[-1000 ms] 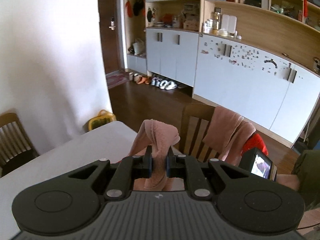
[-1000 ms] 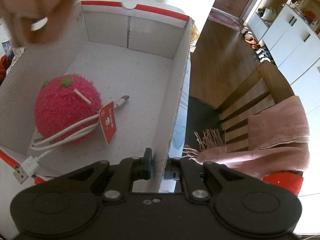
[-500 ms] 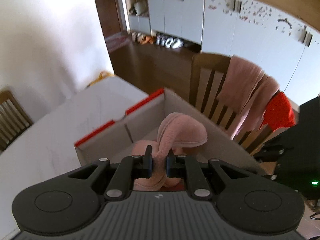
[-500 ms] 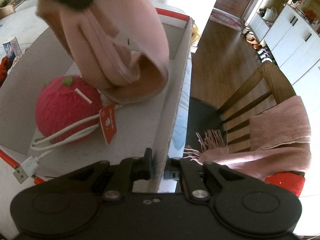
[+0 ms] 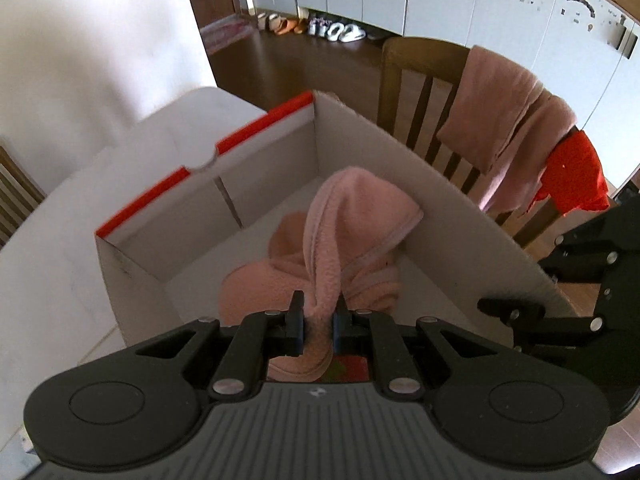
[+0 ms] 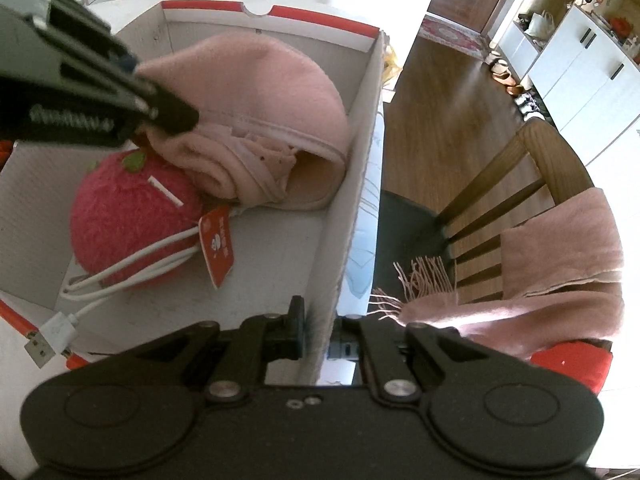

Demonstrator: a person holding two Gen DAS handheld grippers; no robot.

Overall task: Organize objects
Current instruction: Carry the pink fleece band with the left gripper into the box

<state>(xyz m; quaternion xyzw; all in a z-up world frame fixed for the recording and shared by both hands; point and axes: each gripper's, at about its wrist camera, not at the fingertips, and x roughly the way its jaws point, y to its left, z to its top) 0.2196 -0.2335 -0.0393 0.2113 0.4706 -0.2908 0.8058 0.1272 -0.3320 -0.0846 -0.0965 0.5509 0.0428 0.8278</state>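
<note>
On the left, a white bench (image 5: 72,208) is carrying an open white cardboard box (image 5: 264,184) with red-trimmed rims. Inside the box, toward its left, a fuzzy pink plush ball (image 6: 128,224) with a red tag (image 6: 218,250) is sitting with a white USB cable (image 6: 60,326) looping around its lower part and trailing over the near rim. The left tool (image 5: 318,322) is reaching into the box from above, its two fingers pinching a fold of a pink fleece cloth (image 5: 340,232). In the right wrist view the cloth is lying bunched on the box floor, leaning against the plush ball on one side and the box's right wall on the other. The right tool (image 6: 318,336) is sitting at the box's near right corner, its fingers closing on the right wall of the box, one inside and one outside. To the right of the bench, a wooden chair (image 6: 536,168) is standing on a dark wood floor, with a pink fringed scarf (image 6: 560,276) draping over its back and a red item (image 5: 576,176) hanging beside the scarf.
</note>
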